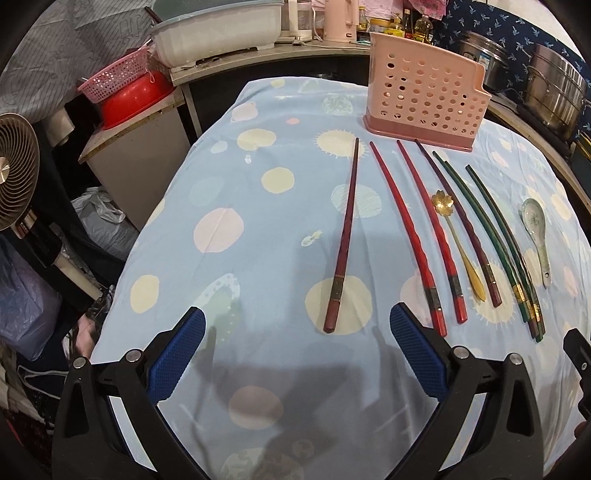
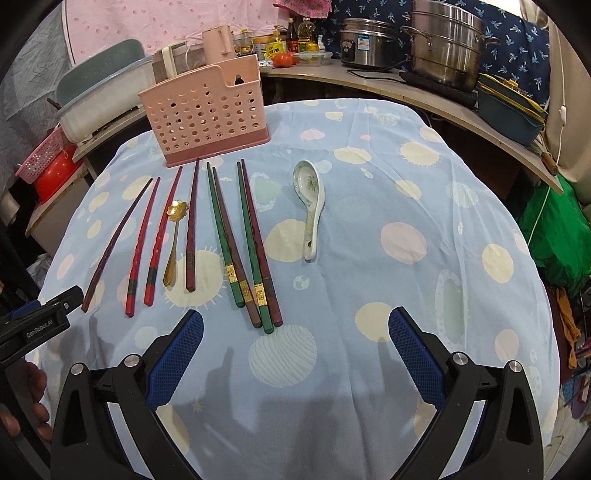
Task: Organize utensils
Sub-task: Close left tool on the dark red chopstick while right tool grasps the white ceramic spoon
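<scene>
A pink perforated utensil holder (image 1: pixel 424 88) (image 2: pixel 207 114) stands upright at the far side of the table. In front of it lie several chopsticks in a row: dark red (image 1: pixel 341 236) (image 2: pixel 114 243), bright red (image 1: pixel 406 236) (image 2: pixel 162 229) and green (image 1: pixel 491 236) (image 2: pixel 251 240). A gold flower spoon (image 1: pixel 456 240) (image 2: pixel 173 236) lies among them. A white ceramic spoon (image 1: pixel 535 236) (image 2: pixel 310 206) lies to the right. My left gripper (image 1: pixel 297 332) is open and empty, near the chopsticks' ends. My right gripper (image 2: pixel 295 332) is open and empty, just before the green chopsticks.
The table wears a blue cloth with pastel dots (image 1: pixel 236 229) (image 2: pixel 406 229). Steel pots (image 2: pixel 447 40) and a rice cooker (image 2: pixel 365 42) stand on a counter behind. A white tub (image 1: pixel 218 33), pink basket over a red bowl (image 1: pixel 125 88) and a fan (image 1: pixel 14 170) are at left.
</scene>
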The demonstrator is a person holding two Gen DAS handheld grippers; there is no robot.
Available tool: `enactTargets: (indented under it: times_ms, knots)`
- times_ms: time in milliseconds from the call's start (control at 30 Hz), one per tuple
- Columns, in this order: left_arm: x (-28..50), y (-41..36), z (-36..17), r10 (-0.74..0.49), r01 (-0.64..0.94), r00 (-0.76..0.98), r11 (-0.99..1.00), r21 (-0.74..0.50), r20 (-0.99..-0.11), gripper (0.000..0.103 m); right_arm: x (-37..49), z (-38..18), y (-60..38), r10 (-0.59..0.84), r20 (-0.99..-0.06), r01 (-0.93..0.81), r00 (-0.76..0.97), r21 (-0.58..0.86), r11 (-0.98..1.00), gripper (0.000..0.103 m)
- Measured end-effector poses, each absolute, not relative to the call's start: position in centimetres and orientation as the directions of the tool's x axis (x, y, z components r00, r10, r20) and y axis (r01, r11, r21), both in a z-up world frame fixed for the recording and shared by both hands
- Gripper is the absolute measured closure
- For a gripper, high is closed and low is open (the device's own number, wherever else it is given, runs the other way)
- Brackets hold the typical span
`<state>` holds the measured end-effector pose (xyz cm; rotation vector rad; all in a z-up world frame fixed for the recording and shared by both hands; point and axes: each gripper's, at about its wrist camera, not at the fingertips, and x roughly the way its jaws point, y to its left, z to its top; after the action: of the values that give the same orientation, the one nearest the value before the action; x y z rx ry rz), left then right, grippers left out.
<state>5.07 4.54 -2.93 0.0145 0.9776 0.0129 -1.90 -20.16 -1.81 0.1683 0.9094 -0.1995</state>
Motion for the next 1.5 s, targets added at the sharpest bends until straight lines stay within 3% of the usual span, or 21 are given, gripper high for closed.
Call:
enactTargets:
  times_ms: [167, 400, 800, 1033, 1333, 1500]
  knots:
    - [6.1, 4.7, -3.7, 0.003, 0.003, 0.546, 1.000, 0.006, -0.838, 0.015, -1.0, -2.3, -20.2, -0.097, -0.801, 0.242, 0.591, 0.062, 0.968, 0.007]
    - [7.0, 4.9, -4.7, -0.033, 0.016, 0.521, 0.999, -0.029, -0.853, 0.034, 0.1, -2.7, -19.9, -0.088, -0.806, 0.231, 0.585, 0.061, 0.971, 0.007]
    - [7.3, 4.3, -5.2, -0.033, 0.032, 0.522, 0.999, -0.019, -0.852, 0.047, 0.5, -3.0, -19.7, -0.081, -0.810, 0.227, 0.581, 0.066, 0.972, 0.007]
    - [7.3, 4.0, -5.2, -0.039, 0.045, 0.523, 0.999, -0.019, -0.851, 0.071, 0.5, -3.0, -19.6, -0.082, -0.809, 0.228, 0.582, 0.066, 0.971, 0.007]
    - [7.4, 3.7, -5.1, -0.057, 0.060, 0.518, 0.998, -0.030, -0.853, 0.092, 0.5, -3.0, -19.6, -0.080, -0.808, 0.227, 0.583, 0.068, 0.971, 0.007]
    - [7.2, 3.7, -4.9, -0.068, 0.061, 0.518, 0.997, -0.043, -0.853, 0.093, 0.8, -3.0, -19.9, -0.076, -0.806, 0.228, 0.587, 0.075, 0.971, 0.007]
